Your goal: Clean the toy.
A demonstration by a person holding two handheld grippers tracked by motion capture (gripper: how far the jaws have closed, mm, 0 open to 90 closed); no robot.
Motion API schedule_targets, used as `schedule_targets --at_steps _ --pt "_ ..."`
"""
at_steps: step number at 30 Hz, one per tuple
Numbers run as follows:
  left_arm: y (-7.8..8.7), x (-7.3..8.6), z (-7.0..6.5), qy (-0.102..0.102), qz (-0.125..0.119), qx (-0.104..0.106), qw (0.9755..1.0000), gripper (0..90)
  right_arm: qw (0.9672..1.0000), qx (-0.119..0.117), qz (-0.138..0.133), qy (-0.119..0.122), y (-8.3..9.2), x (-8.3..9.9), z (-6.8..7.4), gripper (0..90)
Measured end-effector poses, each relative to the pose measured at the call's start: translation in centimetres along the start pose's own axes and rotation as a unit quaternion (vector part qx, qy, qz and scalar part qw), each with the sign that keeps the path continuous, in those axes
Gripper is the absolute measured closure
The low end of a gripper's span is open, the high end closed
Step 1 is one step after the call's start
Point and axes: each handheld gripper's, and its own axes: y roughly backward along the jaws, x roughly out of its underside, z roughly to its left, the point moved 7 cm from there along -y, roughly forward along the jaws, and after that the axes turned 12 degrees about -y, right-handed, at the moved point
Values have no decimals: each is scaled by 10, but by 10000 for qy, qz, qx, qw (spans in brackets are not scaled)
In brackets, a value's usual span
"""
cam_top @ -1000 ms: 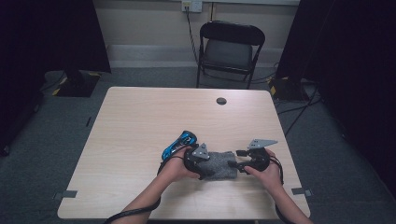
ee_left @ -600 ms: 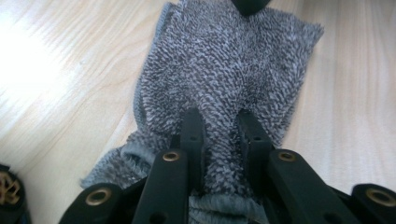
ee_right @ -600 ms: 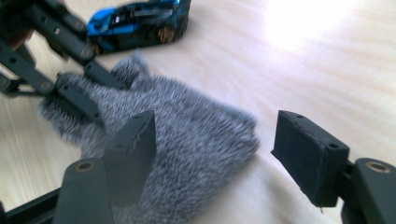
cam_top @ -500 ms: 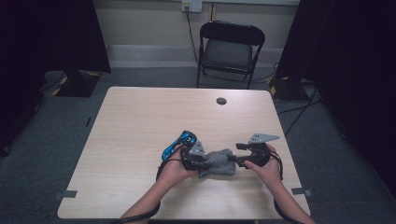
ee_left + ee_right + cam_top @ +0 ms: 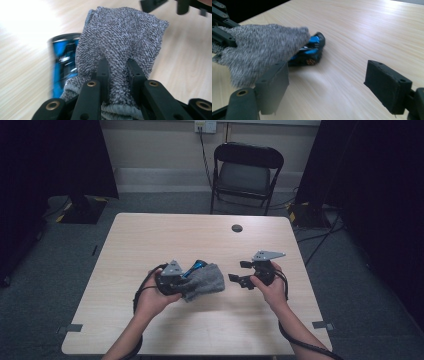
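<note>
A grey knitted cloth [image 5: 206, 280] [image 5: 120, 32] hangs from my left gripper [image 5: 187, 283] [image 5: 117, 65], whose jaws are shut on a fold of it, a little above the table. Partly under the cloth lies a shiny blue object [image 5: 196, 266] [image 5: 63, 60] [image 5: 312, 50] on the wood. My right gripper [image 5: 239, 271] [image 5: 329, 75] is to the right of the cloth [image 5: 262, 50] and apart from it. Its jaws have just been opening and nothing is between them. The left gripper [image 5: 222, 25] is at the top left of the right gripper view.
The light wooden table [image 5: 200, 235] has a small dark round disc [image 5: 237, 228] near its far edge. A black folding chair [image 5: 245, 170] stands behind the table. Dark curtains and cables lie around it.
The right gripper has let go of the cloth, opened wider and drawn away to the right. The left gripper has closed on the cloth and carried it left and upward.
</note>
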Motion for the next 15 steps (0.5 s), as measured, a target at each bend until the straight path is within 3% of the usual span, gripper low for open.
schedule_targets --at_steps 2,4,5,7,15 --pt "10 5 6 118 -94 -111 9998 757 10000 -42 28 17 -6 -3 4 183" --pt "22 15 15 240 -94 -313 9992 755 9998 -97 115 120 -15 -5 12 185" --pt "26 19 18 324 -125 -376 9987 754 9992 -135 230 289 -26 -6 21 183" --pt "34 29 23 476 -134 -475 9976 755 9989 -163 277 349 -31 -5 26 182" --pt "59 58 35 855 -151 -831 9928 754 9958 -332 573 630 -80 -9 64 179"
